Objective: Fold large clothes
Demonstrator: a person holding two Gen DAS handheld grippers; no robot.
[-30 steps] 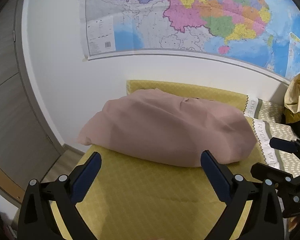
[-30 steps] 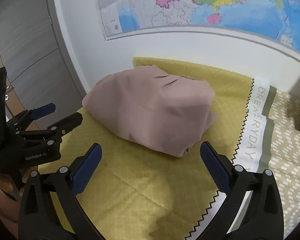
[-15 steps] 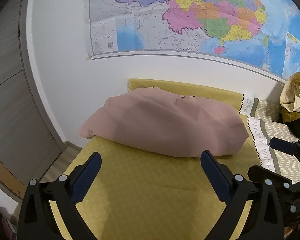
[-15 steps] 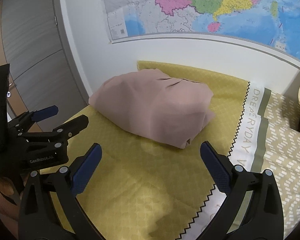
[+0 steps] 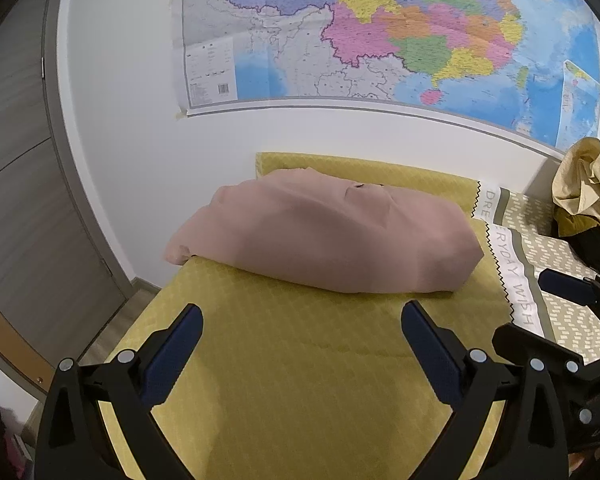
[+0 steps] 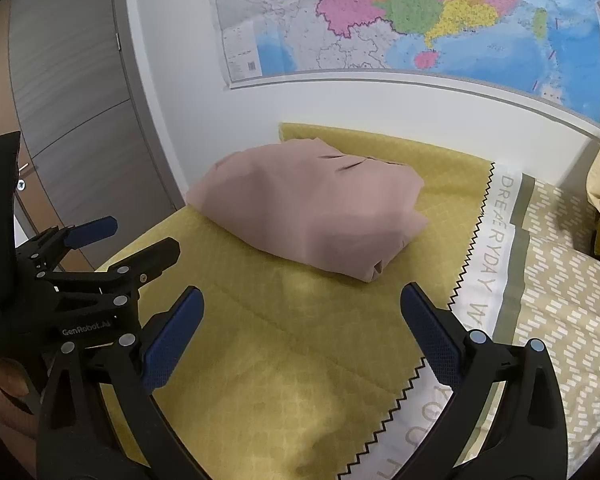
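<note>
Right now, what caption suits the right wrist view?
Open right hand-held gripper faces a folded dusty-pink garment on a mustard-yellow quilted bedspread.

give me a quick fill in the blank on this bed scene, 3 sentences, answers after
1. The folded garment lying on the bed is ____ in colour.
2. The bedspread under it is mostly ____.
3. On the wall above the bed hangs a large ____.

The left gripper and the right gripper both have their jaws spread, holding nothing.

Missing words: pink; yellow; map
</note>
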